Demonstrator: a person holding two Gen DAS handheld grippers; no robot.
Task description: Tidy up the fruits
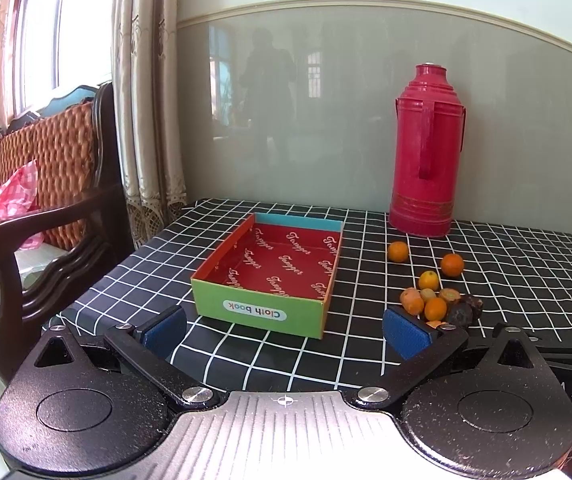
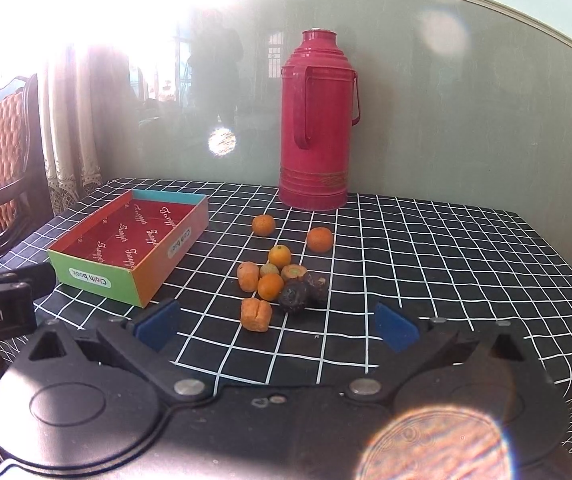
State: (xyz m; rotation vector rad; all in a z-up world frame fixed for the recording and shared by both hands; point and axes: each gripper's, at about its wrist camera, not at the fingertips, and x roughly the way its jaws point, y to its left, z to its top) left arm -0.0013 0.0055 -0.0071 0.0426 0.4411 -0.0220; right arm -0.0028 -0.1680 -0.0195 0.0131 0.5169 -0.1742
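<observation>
Blue pads line the fingers of both grippers, and both stand spread wide with nothing between them. The left gripper [image 1: 286, 328] hangs low over the near edge of the table, its fingers framing the near end of the cardboard box [image 1: 273, 276]; it touches neither the box nor any fruit. The right gripper [image 2: 277, 324] hovers just short of the fruit pile, with bare cloth between its pads.

That box sits on the left half of the black checked tablecloth [image 2: 426, 264], open at the top, red inside, with a green near wall marked "cloth book". Nothing lies in it.

To its right the fruit is gathered in a loose heap: small oranges [image 2: 270, 287], an orange lump split down the middle [image 2: 256, 314] nearest the right gripper, and two dark wrinkled fruits [image 2: 294, 295] touching each other. Two more oranges [image 2: 320, 239] lie apart, farther back toward the red flask [image 2: 314, 120], which stands upright against the wall.

Open cloth stretches to the right of the fruit as far as the table's right edge, and a clear lane runs between the box and the heap. Left of the table, close to its edge, stands a dark wooden chair [image 1: 45, 216] with a woven back.
</observation>
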